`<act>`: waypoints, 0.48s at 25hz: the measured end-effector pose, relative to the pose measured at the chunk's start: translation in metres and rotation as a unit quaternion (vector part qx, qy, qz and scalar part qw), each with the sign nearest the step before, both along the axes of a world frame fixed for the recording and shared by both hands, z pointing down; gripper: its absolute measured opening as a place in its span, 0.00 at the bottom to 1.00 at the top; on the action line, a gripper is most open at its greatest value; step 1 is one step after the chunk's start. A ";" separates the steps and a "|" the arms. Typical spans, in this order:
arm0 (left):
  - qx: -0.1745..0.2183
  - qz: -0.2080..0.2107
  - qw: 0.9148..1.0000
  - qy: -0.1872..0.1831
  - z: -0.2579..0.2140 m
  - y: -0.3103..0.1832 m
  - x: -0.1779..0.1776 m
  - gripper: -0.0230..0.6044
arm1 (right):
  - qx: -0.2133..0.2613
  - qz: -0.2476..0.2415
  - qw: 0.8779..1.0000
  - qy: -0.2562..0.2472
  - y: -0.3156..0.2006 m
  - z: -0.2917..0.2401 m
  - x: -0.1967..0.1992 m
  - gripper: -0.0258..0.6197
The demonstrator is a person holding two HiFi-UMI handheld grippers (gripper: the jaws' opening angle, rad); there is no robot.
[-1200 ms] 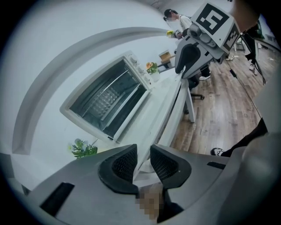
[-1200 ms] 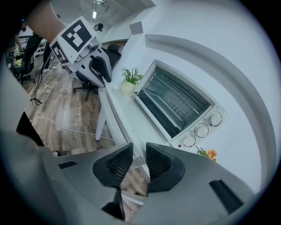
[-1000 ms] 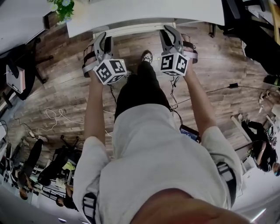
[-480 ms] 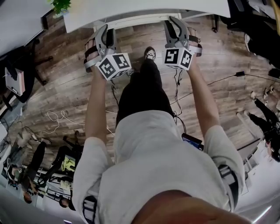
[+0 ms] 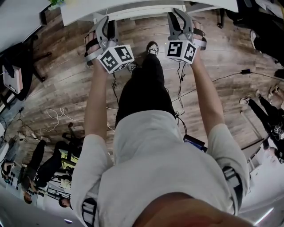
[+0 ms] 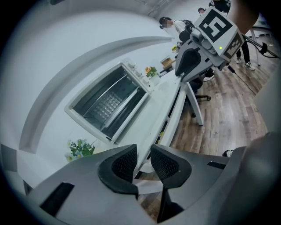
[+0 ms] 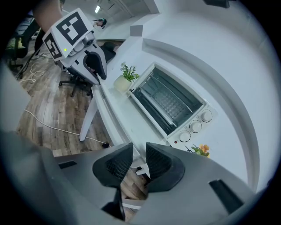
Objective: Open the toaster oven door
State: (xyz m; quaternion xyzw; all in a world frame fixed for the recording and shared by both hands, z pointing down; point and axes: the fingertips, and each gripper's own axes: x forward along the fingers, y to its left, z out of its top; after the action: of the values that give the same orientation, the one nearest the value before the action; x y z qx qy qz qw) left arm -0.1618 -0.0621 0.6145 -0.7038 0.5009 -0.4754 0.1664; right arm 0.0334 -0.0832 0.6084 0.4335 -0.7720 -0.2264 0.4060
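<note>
The white toaster oven [image 7: 169, 103] stands on the white table [image 7: 125, 118], its glass door closed and its knobs [image 7: 199, 121] at one end. It shows in the left gripper view too, as the toaster oven [image 6: 109, 103]. My left gripper [image 6: 142, 156] and right gripper [image 7: 138, 158] hover at the table's near edge, well short of the oven. Both are open a little, with nothing between the pads. In the head view the left gripper [image 5: 104, 26] and right gripper [image 5: 179, 17] are held side by side before the table [image 5: 133, 6].
A potted green plant [image 7: 126, 74] stands on the table beside the oven's far end, and small orange flowers [image 7: 202, 149] sit by the knob end. Cables [image 5: 57, 117] trail over the wooden floor. Other people [image 5: 40, 164] and chairs are at the room's edges.
Both grippers sit higher in the head view, closer to the table's edge. The plant at the top left has slid almost out of view. The jaws look the same.
</note>
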 end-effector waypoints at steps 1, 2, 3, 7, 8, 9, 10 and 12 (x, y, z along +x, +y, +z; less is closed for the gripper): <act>-0.001 0.000 1.000 0.000 0.001 0.000 0.000 0.20 | 0.000 0.001 1.000 0.000 0.000 0.001 0.000 0.18; -0.002 0.001 1.000 0.000 0.002 0.000 0.000 0.20 | 0.001 0.003 1.000 0.001 0.000 0.001 0.000 0.18; -0.002 0.001 1.000 -0.001 0.002 0.000 0.001 0.20 | 0.002 0.004 1.000 0.001 0.001 0.002 0.001 0.18; -0.002 -0.001 1.000 0.000 0.007 0.003 0.005 0.20 | 0.008 0.009 1.000 0.000 0.003 0.009 0.005 0.18; -0.003 -0.003 1.000 0.001 0.008 0.002 0.004 0.20 | 0.008 0.010 1.000 0.000 0.003 0.010 0.004 0.18; -0.004 -0.003 1.000 0.002 0.010 0.002 0.002 0.20 | 0.006 0.011 1.000 0.000 0.002 0.011 0.002 0.18; -0.006 -0.004 1.000 0.002 0.012 0.002 0.000 0.20 | 0.003 0.011 1.000 0.001 0.002 0.013 0.001 0.18; -0.010 -0.006 1.000 0.001 0.018 0.002 -0.001 0.20 | -0.002 0.011 1.000 0.004 0.002 0.019 -0.001 0.18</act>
State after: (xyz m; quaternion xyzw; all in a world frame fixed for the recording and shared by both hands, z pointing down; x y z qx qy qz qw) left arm -0.1627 -0.0599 0.6321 -0.7030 0.5006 -0.4804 0.1562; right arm 0.0327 -0.0810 0.6270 0.4401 -0.7663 -0.2222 0.4120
